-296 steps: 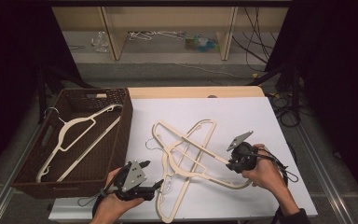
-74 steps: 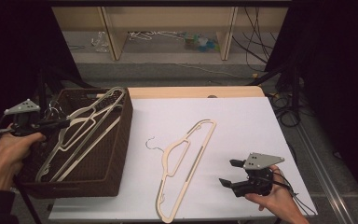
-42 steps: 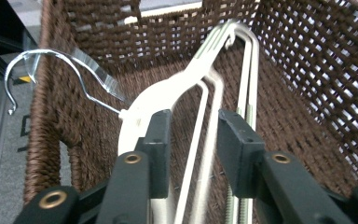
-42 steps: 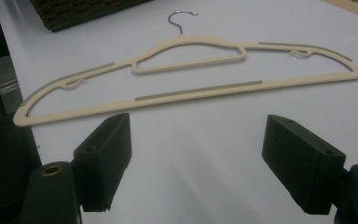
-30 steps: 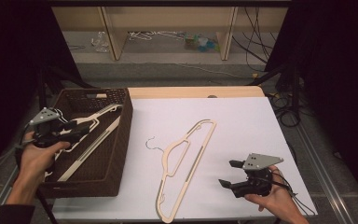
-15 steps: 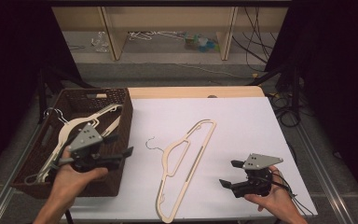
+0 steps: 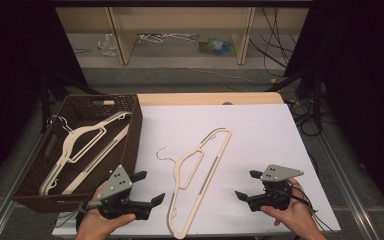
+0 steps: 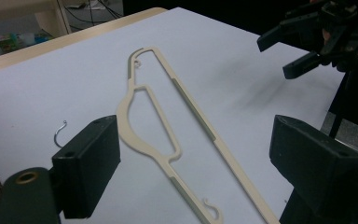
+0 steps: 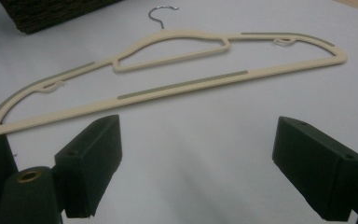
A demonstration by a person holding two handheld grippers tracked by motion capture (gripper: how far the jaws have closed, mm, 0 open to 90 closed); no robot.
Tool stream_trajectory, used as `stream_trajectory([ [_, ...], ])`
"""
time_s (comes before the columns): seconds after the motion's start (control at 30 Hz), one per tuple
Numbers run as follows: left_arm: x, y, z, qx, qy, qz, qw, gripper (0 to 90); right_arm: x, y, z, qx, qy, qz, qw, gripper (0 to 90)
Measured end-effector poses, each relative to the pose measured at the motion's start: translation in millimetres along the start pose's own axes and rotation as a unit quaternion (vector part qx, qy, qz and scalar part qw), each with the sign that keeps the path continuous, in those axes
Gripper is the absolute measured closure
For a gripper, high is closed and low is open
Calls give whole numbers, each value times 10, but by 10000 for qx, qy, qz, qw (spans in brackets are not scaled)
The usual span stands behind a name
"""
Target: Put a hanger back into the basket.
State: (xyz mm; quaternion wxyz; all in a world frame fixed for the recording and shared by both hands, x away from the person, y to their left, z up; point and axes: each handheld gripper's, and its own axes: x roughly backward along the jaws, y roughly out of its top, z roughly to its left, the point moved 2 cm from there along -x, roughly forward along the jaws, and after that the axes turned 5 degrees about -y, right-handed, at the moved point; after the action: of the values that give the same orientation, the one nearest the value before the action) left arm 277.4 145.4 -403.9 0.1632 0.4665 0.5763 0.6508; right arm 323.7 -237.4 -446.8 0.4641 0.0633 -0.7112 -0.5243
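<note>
The high view is looking forward and down from above the person's side, taking in the whole table, the basket at its left and shelving on the floor beyond. The left gripper view is riding low and close over the sheet, looking between its own jaws across the hanger toward the right gripper farther off. The right gripper view is sitting just as low, facing the same hanger side-on, with the basket's corner behind it. All three views are sharing that hanger and the white sheet around it.
</note>
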Motion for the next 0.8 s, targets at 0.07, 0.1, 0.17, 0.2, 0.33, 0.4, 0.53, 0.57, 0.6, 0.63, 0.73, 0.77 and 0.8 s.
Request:
stream_trajectory([
  [0.07,-21,-77,-24,-5,-41,47,10000,161,-6,-3,-7,-59,-83,12,9999,168],
  [0.1,-36,-118,-33,-1,6,33,10000,162,-10,-3,-7,-108,-152,12,9998,168],
  [0.17,-74,-196,-39,-102,66,81,9999,162,-32,-1,-3,-155,-199,53,9997,168],
  [0.2,-96,-233,-54,-75,34,104,9999,162,-42,1,15,-222,-255,112,9994,168],
  [0.33,-154,-323,-95,-78,19,99,9999,163,-128,45,98,-218,-356,166,9990,167],
  [0.4,-158,-341,-109,-32,14,88,10000,165,-177,79,159,-236,-430,209,9986,168],
  [0.53,-164,-371,-94,-158,1,115,9998,165,-319,144,278,-116,-535,360,9979,167],
  [0.57,-175,-387,-100,-28,-20,107,9999,165,-352,158,312,-172,-532,427,9975,168],
  [0.6,-175,-393,-88,-82,3,151,9999,165,-388,173,338,-190,-554,451,9973,167],
  [0.63,-184,-400,-76,-109,-26,146,9998,166,-427,187,359,-175,-560,472,9972,167],
  [0.73,-193,-416,-63,-57,-7,167,9998,166,-543,232,417,-205,-609,617,9960,166],
  [0.77,-194,-420,-65,-25,5,167,9999,166,-589,247,435,-239,-669,651,9953,165],
  [0.8,-194,-421,-63,-43,9,167,9999,166,-636,259,445,-244,-705,723,9946,166],
])
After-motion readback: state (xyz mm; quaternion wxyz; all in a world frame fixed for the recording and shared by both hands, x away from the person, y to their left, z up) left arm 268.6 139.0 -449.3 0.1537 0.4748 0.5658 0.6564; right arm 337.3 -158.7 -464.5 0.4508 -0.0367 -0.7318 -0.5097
